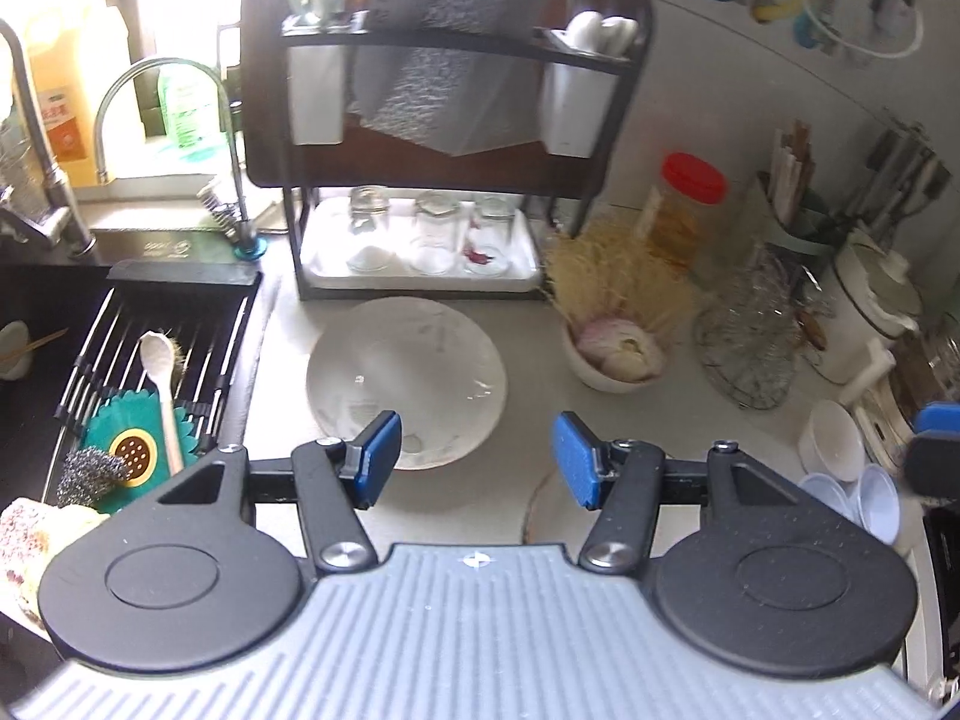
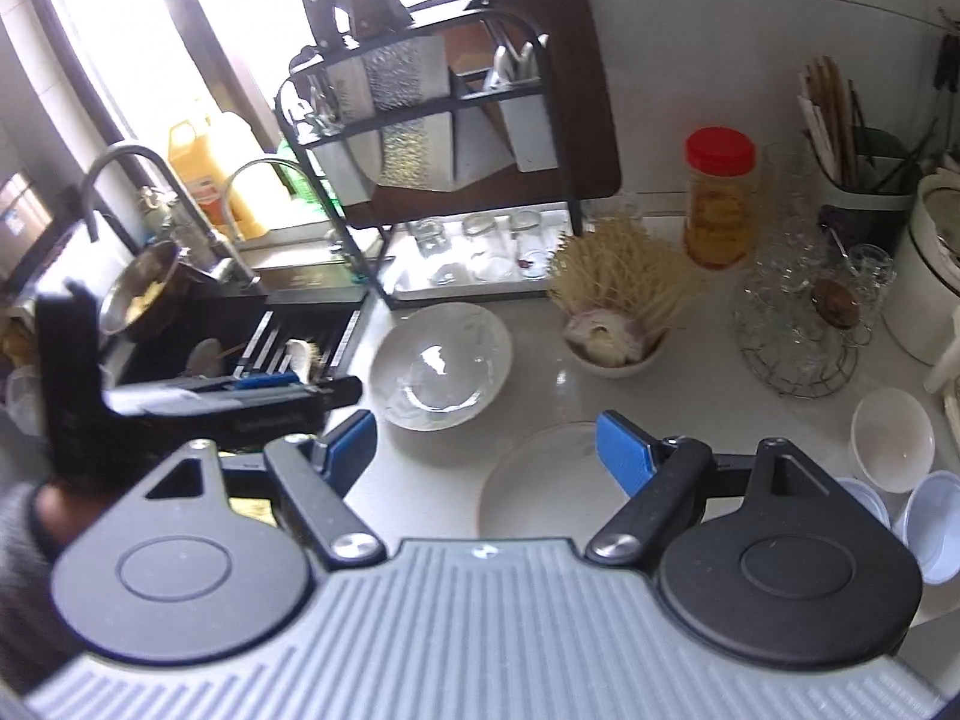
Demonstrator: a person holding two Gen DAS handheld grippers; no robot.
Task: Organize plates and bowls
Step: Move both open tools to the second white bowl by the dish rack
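A large white plate (image 1: 405, 381) lies on the counter in front of the dish rack; it also shows in the right wrist view (image 2: 441, 366). A second flat plate (image 2: 540, 486) lies nearer, its edge showing in the left wrist view (image 1: 540, 504). A small white bowl (image 1: 834, 441) stands at the right, also in the right wrist view (image 2: 893, 438), with small pale cups (image 2: 930, 525) beside it. My left gripper (image 1: 477, 456) is open and empty above the big plate's near rim. My right gripper (image 2: 486, 450) is open and empty above the flat plate.
A black dish rack (image 1: 444, 120) with glasses on its tray stands behind. A bowl of onions and noodles (image 1: 618, 348), a red-lidded jar (image 1: 684, 210) and a wire glass holder (image 1: 756, 336) stand at the right. The sink with a drying rack (image 1: 150, 360) is left.
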